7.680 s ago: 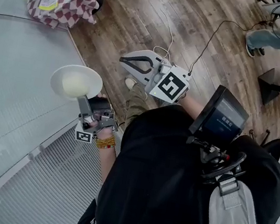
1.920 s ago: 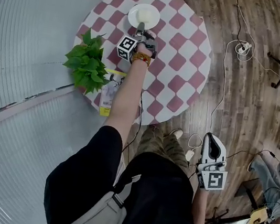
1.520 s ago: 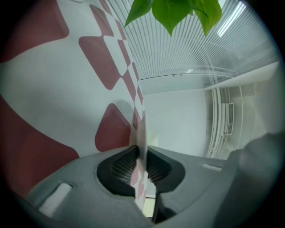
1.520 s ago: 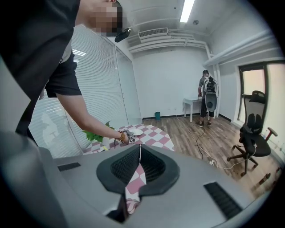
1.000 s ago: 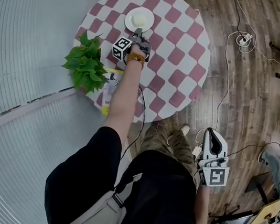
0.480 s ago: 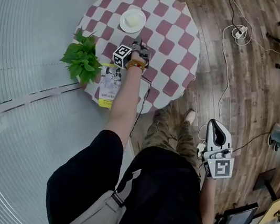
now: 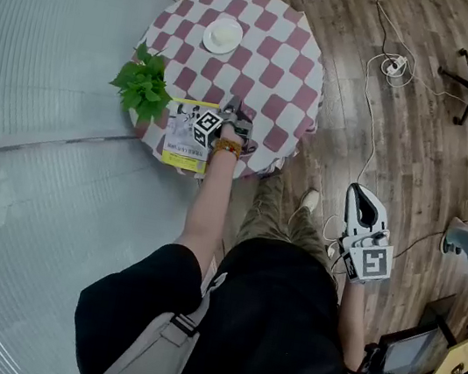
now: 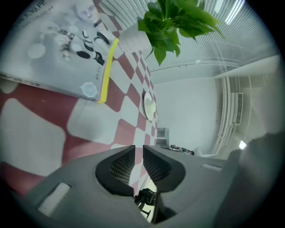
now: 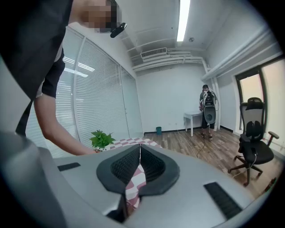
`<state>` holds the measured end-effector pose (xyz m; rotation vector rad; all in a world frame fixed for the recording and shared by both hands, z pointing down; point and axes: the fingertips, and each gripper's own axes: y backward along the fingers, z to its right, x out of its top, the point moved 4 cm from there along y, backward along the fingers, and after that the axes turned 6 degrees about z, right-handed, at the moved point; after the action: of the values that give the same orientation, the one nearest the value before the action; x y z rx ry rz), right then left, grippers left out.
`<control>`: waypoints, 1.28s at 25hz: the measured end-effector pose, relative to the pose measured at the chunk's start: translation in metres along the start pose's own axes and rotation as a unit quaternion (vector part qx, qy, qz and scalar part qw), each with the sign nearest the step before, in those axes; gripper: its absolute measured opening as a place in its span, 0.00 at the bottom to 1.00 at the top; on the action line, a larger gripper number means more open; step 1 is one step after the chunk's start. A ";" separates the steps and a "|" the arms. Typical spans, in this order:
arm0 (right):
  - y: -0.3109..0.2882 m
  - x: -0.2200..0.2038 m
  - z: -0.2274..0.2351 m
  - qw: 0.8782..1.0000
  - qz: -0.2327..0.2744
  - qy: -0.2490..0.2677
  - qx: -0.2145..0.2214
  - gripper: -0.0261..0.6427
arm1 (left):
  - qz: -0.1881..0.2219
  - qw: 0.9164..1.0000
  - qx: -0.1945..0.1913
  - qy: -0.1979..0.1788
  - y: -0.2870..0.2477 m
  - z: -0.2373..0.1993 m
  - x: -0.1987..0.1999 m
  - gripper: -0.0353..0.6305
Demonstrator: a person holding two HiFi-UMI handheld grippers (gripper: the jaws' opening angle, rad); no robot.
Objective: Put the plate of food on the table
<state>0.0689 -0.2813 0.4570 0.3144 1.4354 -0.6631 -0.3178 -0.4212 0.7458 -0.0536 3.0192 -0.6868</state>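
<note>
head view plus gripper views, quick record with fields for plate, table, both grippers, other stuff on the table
plate: on the table, far side, pale food on it, nothing touching it
table: round, checked cloth
left gripper: over the table's near edge, jaws slightly apart, nothing between them
right gripper: off the table, over the floor, jaws together, empty
plant: at the table's left edge
booklet: flat at the near edge, beside the plant

Right gripper jaws together, empty, pointing toward the checkered table.
</note>
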 end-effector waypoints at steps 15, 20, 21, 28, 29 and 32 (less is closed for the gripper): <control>-0.015 0.008 -0.022 0.989 0.019 0.032 0.146 0.06 | 0.044 0.998 0.037 0.005 0.221 -0.092 -0.014 0.11; -0.028 0.008 -0.041 0.983 0.017 0.042 0.180 0.06 | 0.004 0.996 0.000 -0.090 0.253 -0.073 -0.017 0.11; -0.035 0.009 -0.046 0.981 0.020 0.045 0.187 0.06 | -0.001 0.994 -0.015 -0.110 0.253 -0.064 -0.016 0.11; -0.065 0.032 -0.084 0.962 0.038 0.066 0.261 0.06 | -0.019 0.947 -0.112 -0.302 0.274 0.032 -0.035 0.11; -0.068 0.037 -0.089 0.959 0.041 0.068 0.271 0.06 | -0.024 0.933 -0.123 -0.336 0.276 0.045 -0.041 0.11; -0.078 0.052 -0.106 0.950 0.054 0.084 0.297 0.06 | -0.029 0.892 -0.152 -0.424 0.283 0.080 -0.051 0.11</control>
<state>-0.0628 -0.2933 0.4070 0.9330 1.3387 -0.9917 -0.2694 -0.1982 0.5527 -0.3540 2.2357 -0.1078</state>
